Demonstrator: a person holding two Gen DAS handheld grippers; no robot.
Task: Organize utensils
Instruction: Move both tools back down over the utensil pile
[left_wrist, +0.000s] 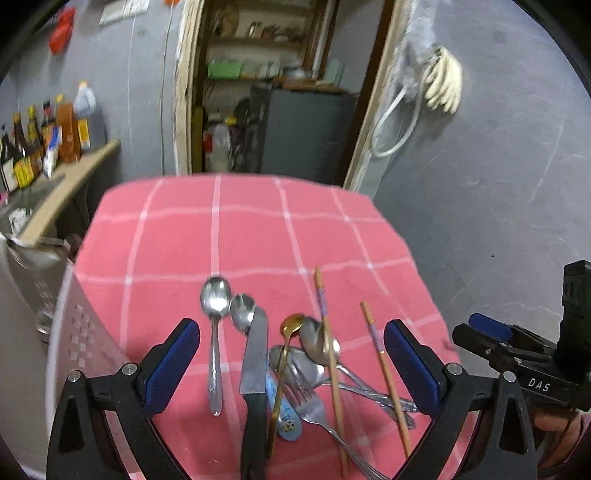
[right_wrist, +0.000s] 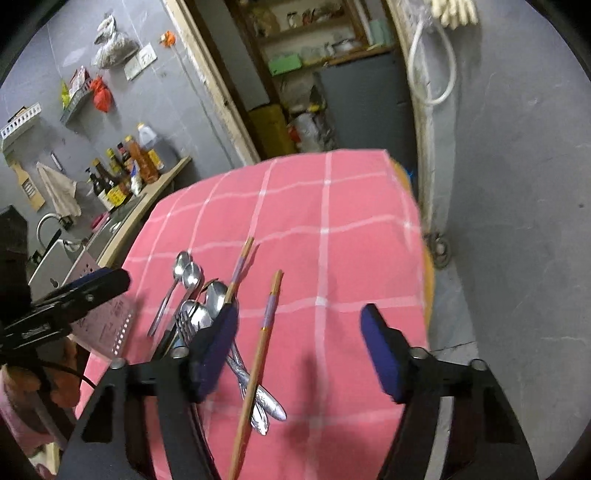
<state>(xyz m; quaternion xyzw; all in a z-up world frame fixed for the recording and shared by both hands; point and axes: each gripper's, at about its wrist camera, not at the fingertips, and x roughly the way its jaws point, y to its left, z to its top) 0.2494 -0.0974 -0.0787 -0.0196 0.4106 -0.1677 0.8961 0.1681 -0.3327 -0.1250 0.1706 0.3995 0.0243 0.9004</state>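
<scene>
A pile of utensils lies on the pink checked tablecloth (left_wrist: 240, 236). It holds a steel spoon (left_wrist: 216, 306), a black-handled knife (left_wrist: 255, 362), a gold spoon (left_wrist: 291, 325), a fork (left_wrist: 306, 395), more spoons and two wooden chopsticks (left_wrist: 327, 332). My left gripper (left_wrist: 291, 354) hovers open over the pile, its blue pads wide on either side and touching nothing. In the right wrist view my right gripper (right_wrist: 299, 343) is open above the cloth. One chopstick (right_wrist: 264, 332) lies on the table between its pads, clear of both. The spoons (right_wrist: 192, 275) lie by its left finger.
A pale perforated container (left_wrist: 74, 325) stands at the table's left edge, beside the left gripper. Sauce bottles (left_wrist: 44, 136) line a counter further left, by a sink (right_wrist: 55, 236). Behind the table is a doorway with shelves (left_wrist: 306, 133). Grey floor (left_wrist: 498, 184) lies right of the table.
</scene>
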